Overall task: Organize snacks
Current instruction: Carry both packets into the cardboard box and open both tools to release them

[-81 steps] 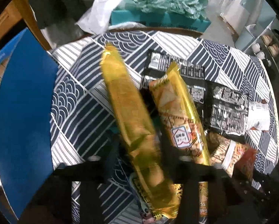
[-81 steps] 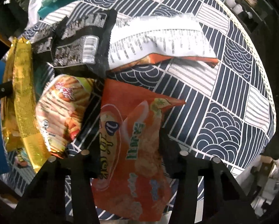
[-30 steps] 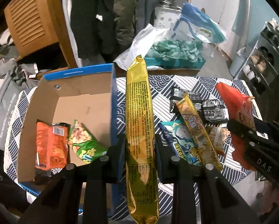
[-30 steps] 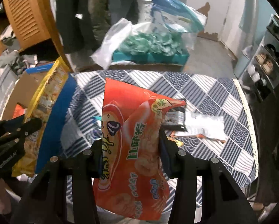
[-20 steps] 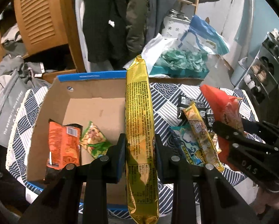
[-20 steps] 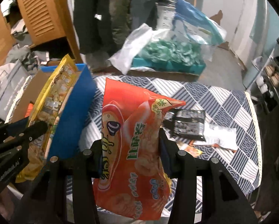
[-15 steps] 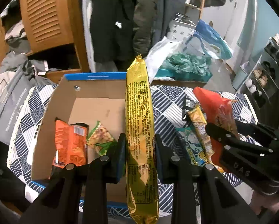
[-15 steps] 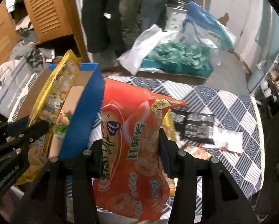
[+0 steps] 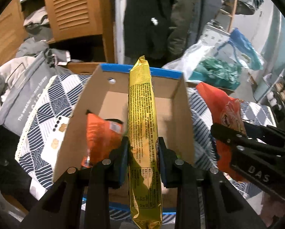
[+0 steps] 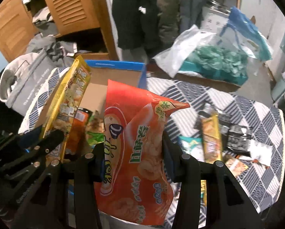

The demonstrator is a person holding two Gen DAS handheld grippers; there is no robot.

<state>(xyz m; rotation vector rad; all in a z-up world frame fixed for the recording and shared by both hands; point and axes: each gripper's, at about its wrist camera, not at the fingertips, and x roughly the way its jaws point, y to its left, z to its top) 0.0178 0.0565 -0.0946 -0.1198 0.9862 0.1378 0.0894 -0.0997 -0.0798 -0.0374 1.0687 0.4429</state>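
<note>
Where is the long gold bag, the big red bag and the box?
Gold bag (image 9: 142, 114): left wrist view, its printed back above the fingers.
Red bag (image 10: 134, 143): right wrist view, its front near the green letters.
Box (image 9: 182, 114): left wrist view, its right cardboard wall.

A lived-in home, seemingly a bedroom or entry corner: dark coats (image 9: 146, 17) hang at the far side beside a wooden louvred cabinet door (image 9: 73, 7), and a grey tote bag (image 9: 22, 95) slumps at the left. The bench wears a blue-and-white patterned cloth (image 10: 253, 118), plastic bags (image 10: 215, 45) lie on the floor beyond, and shoes (image 9: 282, 89) fill a rack at far right
</note>
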